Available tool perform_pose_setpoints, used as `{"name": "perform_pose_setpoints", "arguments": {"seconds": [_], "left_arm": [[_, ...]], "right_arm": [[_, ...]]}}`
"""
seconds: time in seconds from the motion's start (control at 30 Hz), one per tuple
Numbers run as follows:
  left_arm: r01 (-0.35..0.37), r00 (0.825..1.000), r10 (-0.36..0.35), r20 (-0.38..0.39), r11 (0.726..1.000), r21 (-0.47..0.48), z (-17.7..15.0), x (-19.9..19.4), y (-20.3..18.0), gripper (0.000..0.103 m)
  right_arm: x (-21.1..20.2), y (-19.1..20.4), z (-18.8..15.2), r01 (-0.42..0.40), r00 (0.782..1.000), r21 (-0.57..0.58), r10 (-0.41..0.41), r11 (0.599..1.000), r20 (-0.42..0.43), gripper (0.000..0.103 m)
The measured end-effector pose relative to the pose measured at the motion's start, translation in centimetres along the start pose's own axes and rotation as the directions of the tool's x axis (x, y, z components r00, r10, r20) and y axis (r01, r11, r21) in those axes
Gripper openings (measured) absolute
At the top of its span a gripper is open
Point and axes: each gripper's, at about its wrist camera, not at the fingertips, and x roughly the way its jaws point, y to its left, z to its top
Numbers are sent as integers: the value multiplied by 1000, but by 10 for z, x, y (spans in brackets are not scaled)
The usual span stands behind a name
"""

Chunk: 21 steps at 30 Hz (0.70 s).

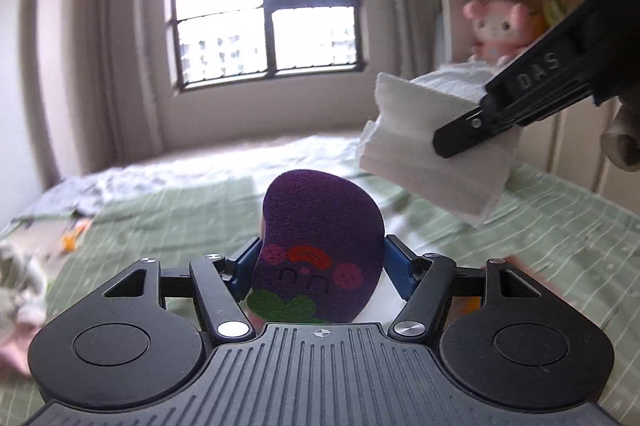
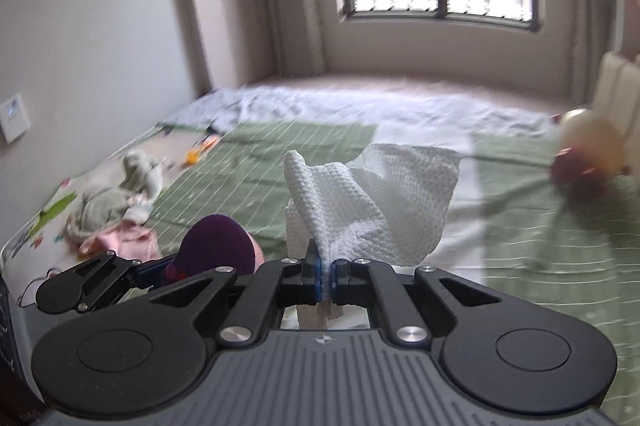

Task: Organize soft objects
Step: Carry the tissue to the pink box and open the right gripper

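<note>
The left gripper (image 1: pixel 320 266) pinches a purple sponge (image 1: pixel 318 250) between its 2 blue pads, held upright above the green striped bed (image 1: pixel 180 226). The right gripper (image 2: pixel 326 280) has its jaws pressed together on a white waffle cloth (image 2: pixel 372 197), which hangs in folds over the bed, to the right of the sponge. Far left on the bed lie a grey plush toy (image 2: pixel 112 197), a pink cloth (image 2: pixel 124 240) and an orange item (image 2: pixel 196 151). A pink plush doll (image 1: pixel 498 25) sits in the shelf at far right; a round cream toy (image 2: pixel 584 141) lies near the right edge.
</note>
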Motion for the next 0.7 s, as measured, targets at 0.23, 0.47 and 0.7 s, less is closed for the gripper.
{"name": "perform_pose_setpoints", "arguments": {"seconds": [0.23, 0.47, 0.7], "left_arm": [[217, 976, -217, -25, 976, -17, 8, 25, -70, 71], [376, 852, -429, -300, 900, -219, -57, 132, -113, 72], [283, 818, -360, -449, 931, -232, -86, 197, -104, 72]], "right_arm": [[-47, -81, -37, 71, 997, 88, -72, 994, 9, 5], [-7, -141, -119, 87, 989, 187, -62, 978, -137, 5], [75, -166, -196, 78, 960, 293, 7, 953, -279, 5]]}}
